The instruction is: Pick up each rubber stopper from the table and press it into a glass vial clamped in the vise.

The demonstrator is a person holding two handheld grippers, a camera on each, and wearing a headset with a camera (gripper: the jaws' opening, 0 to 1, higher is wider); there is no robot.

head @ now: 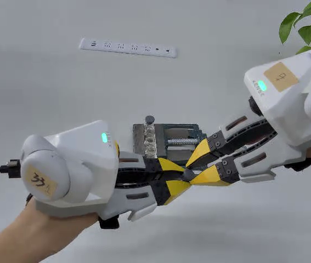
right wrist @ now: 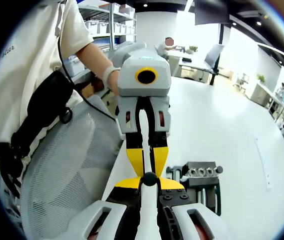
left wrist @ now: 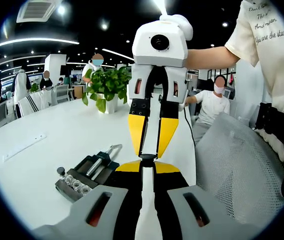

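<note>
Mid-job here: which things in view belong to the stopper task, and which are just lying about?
For the job:
stopper at the meeting jaw tips (I cannot tell which gripper grips it)
left gripper
right gripper
vise
vials, the far one already capped

Lying about:
power strip
plant

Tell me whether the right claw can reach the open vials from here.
Probably yes: open vials stand in the vise beside the right claw, nothing over them. The left claw meets it tip to tip, though.
</note>
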